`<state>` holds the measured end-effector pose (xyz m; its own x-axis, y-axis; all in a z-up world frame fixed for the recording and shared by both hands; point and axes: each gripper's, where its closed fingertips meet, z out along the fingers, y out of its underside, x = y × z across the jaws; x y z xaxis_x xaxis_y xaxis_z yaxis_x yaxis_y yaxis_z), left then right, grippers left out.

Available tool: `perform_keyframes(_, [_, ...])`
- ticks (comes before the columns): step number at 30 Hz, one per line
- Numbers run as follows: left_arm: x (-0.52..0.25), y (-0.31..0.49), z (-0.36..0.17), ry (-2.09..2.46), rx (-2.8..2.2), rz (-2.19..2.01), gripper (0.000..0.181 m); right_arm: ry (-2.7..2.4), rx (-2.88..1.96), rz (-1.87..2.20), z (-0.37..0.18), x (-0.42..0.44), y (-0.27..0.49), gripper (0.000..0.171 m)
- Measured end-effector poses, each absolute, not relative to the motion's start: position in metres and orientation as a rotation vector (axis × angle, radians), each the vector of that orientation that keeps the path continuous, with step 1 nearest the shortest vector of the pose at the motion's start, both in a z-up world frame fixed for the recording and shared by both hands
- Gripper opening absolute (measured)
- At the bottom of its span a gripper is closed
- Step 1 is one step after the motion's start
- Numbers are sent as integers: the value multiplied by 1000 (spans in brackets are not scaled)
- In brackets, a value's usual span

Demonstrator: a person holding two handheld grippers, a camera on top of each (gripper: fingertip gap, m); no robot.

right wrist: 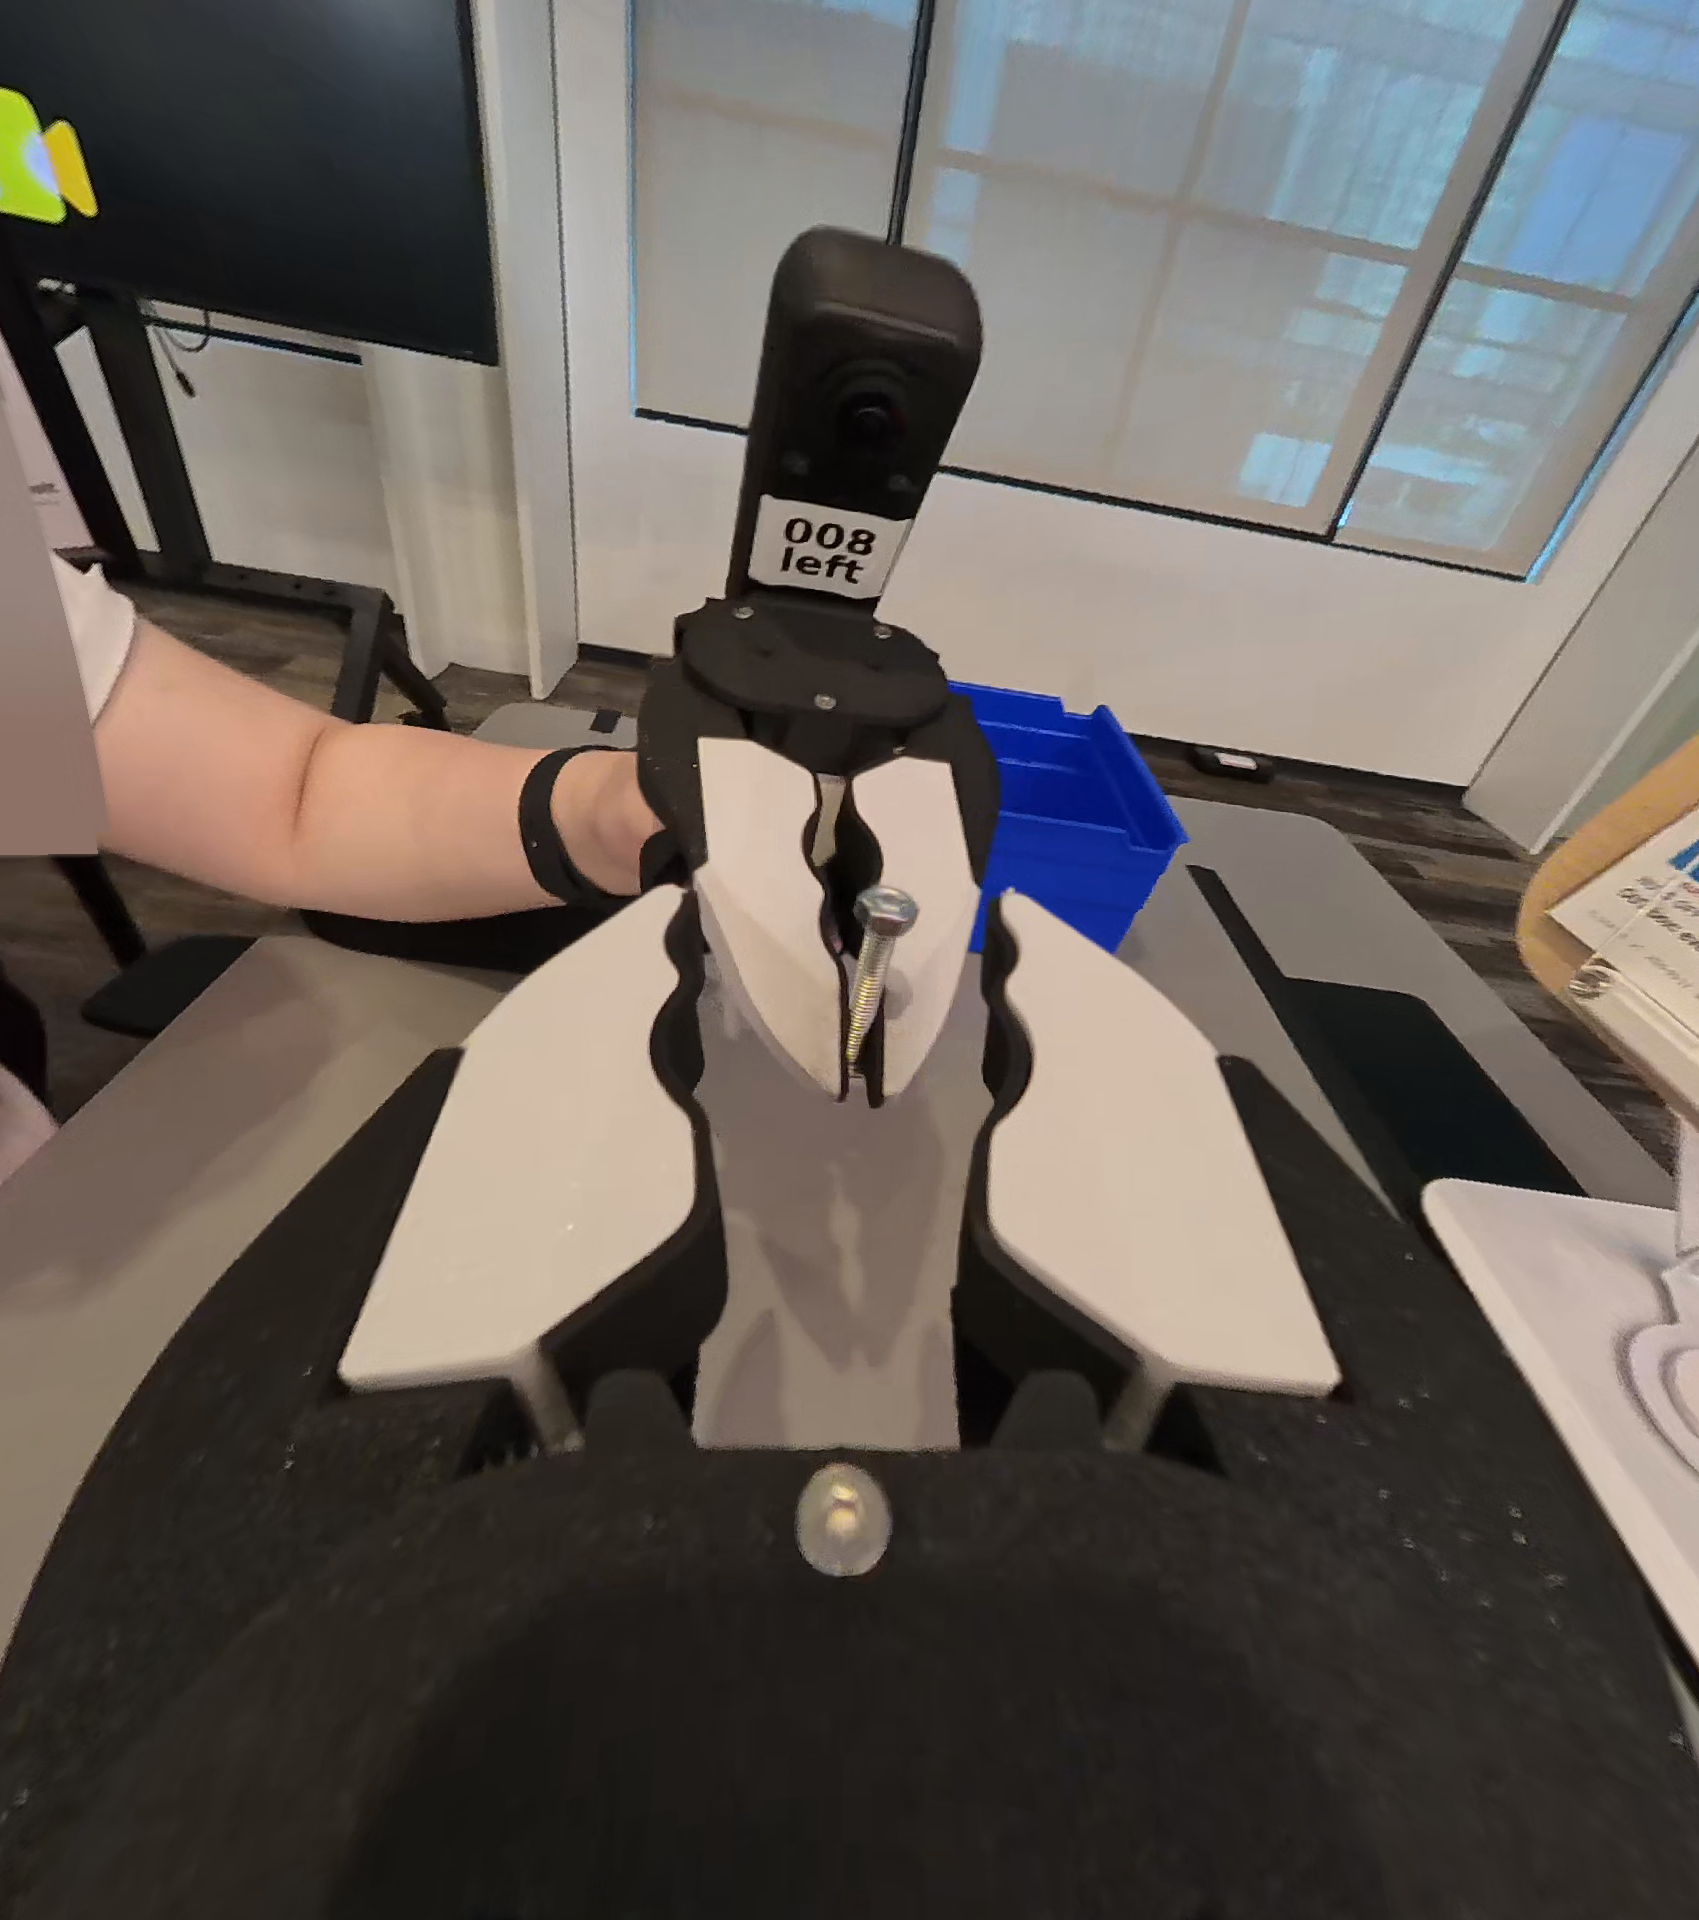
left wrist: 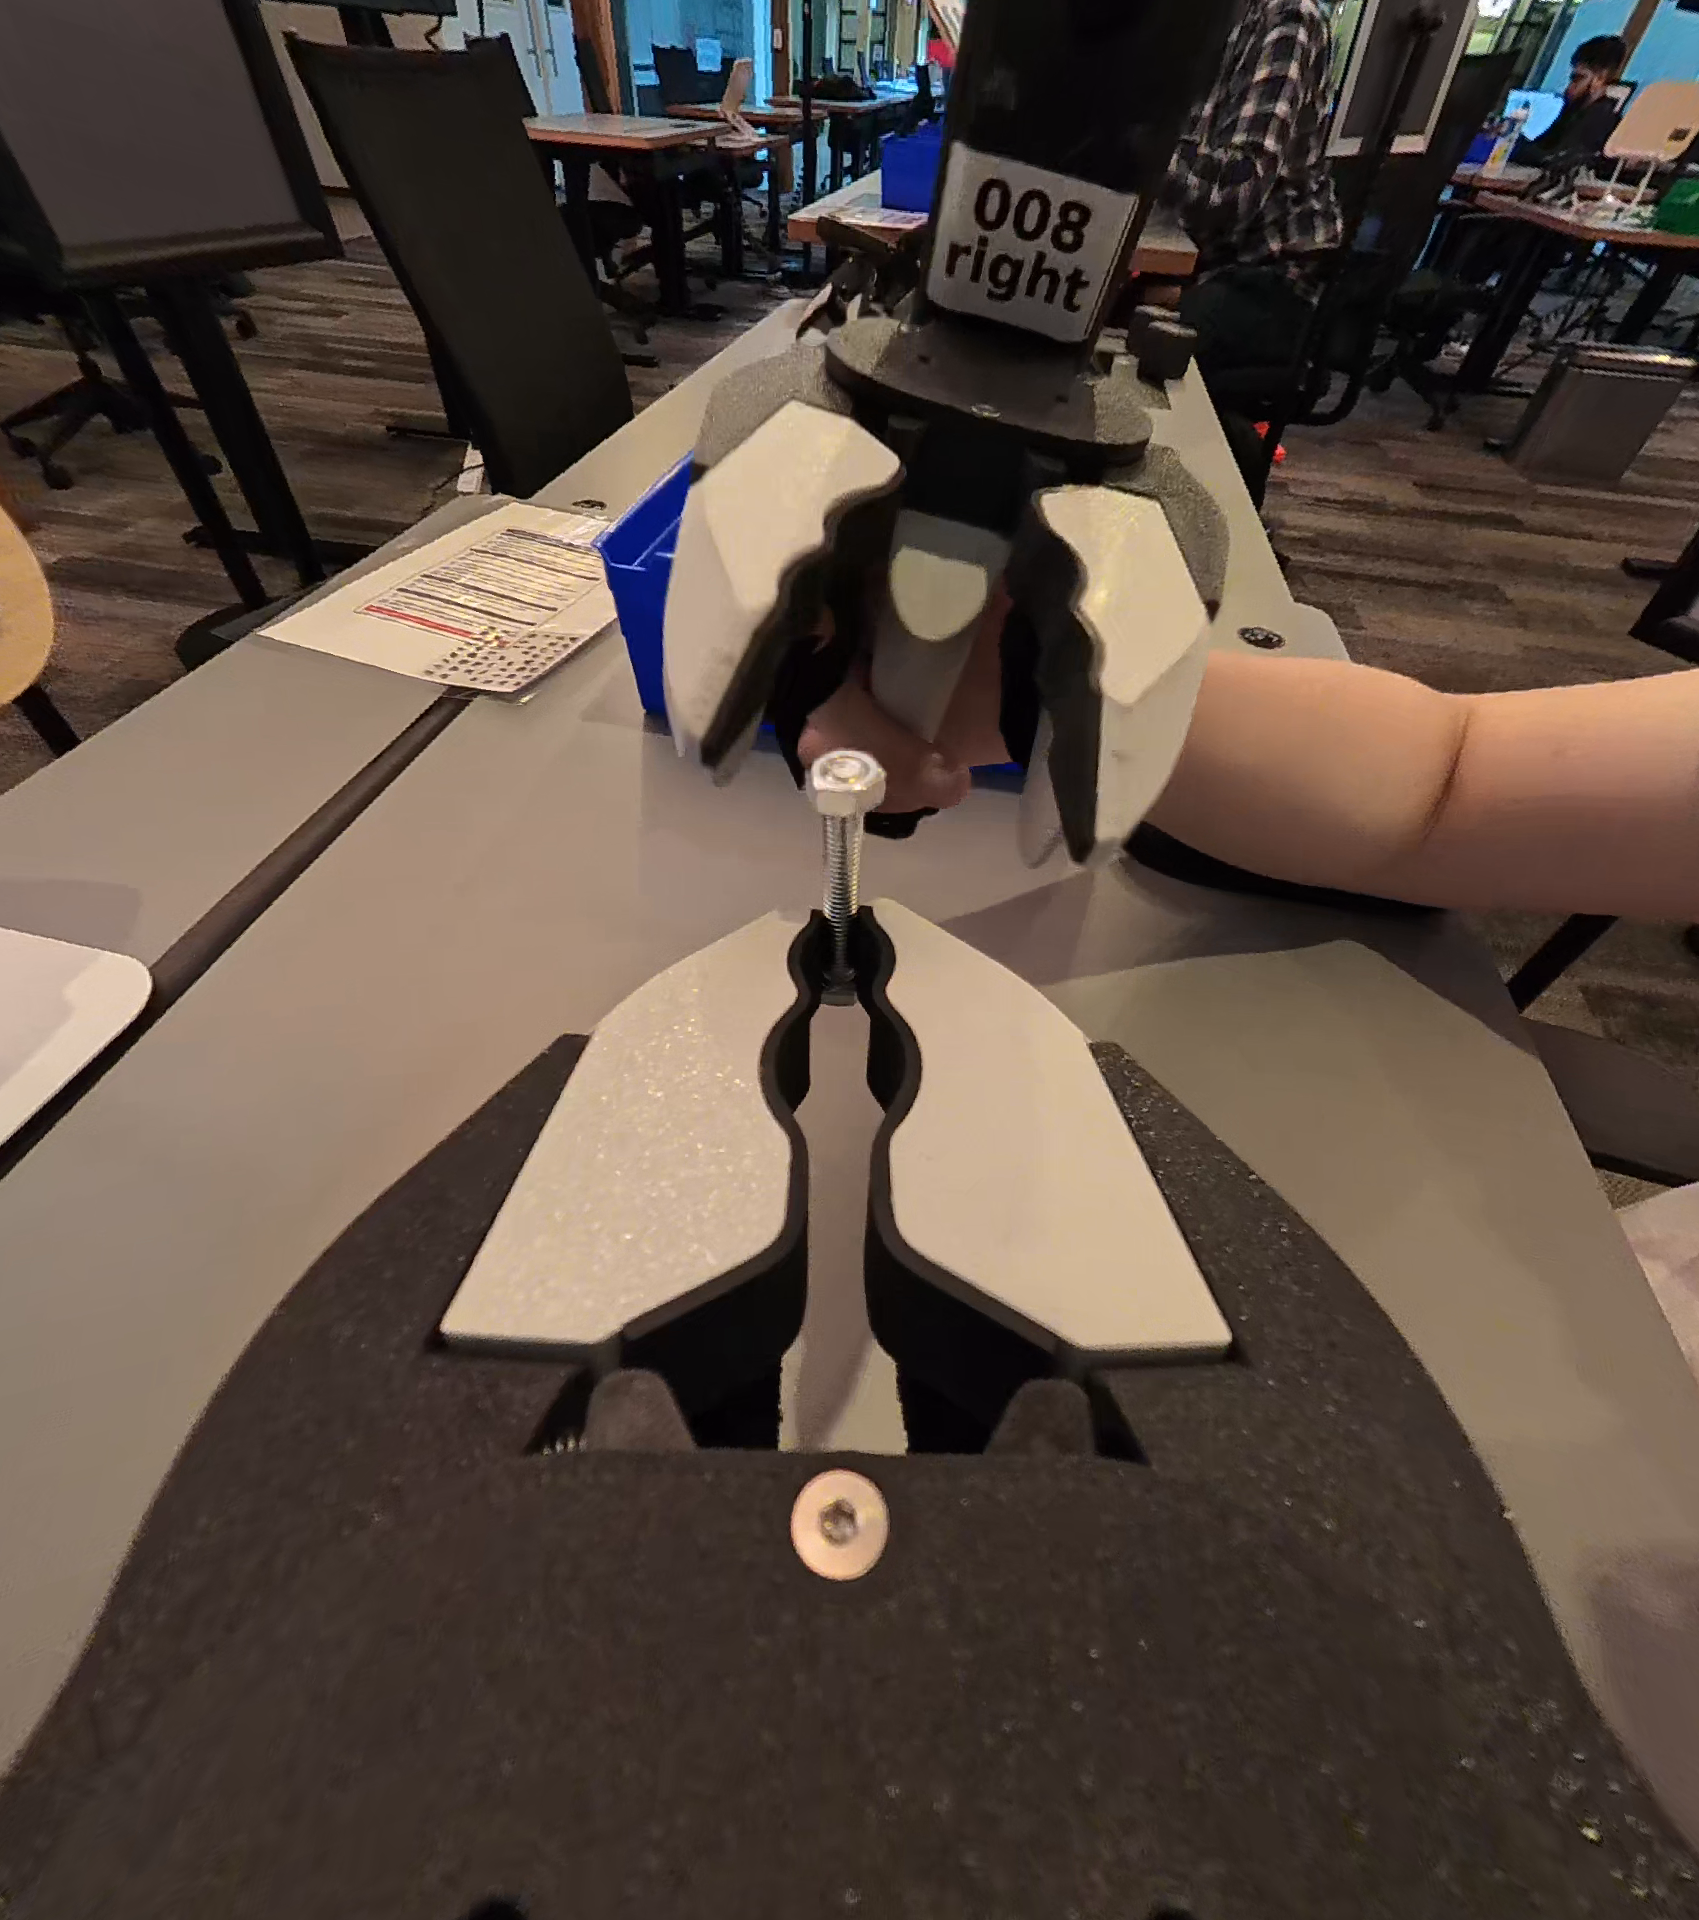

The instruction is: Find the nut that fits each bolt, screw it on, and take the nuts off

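Holding the bolt (left wrist: 840,873) by only its thread end, high above the grey bench (left wrist: 471,935), the left hand-held gripper (left wrist: 840,935) is squeezed tight. The right hand-held gripper (left wrist: 902,790) waits wide open and empty. A bump could tip the bolt loose.

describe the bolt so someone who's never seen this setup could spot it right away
Start at the grey table with the blue bin on it. Above it two grippers face each other; the left gripper is shut on a bolt standing upright. It is the only bright, threaded metal piece there, with a hex head on top.
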<state>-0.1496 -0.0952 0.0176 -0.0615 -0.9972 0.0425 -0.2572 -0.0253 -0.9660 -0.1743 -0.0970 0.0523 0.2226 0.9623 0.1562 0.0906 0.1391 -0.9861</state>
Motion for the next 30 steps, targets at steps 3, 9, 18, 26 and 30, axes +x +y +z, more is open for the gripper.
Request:
perform_keyframes(3, [-150,-91,18,1415,-1391,-1120,4,-1218,-1243,868,47,-178,-103,49])
perform_keyframes(9, [-158,-81,24,1356,-1409,-1176,4,-1170,-1226,849,56,-169,-98,40])
perform_keyframes(18, [-153,-84,18,1385,-1410,-1127,4,-1207,-1238,835,50,-172,-100,40])
perform_keyframes(26, [-152,-87,18,1389,-1409,-1157,4,-1143,-1264,854,51,-174,-92,56])
perform_keyframes(30, [-151,-85,17,1384,-1417,-1149,4,-1209,-1249,845,46,-180,-99,54])
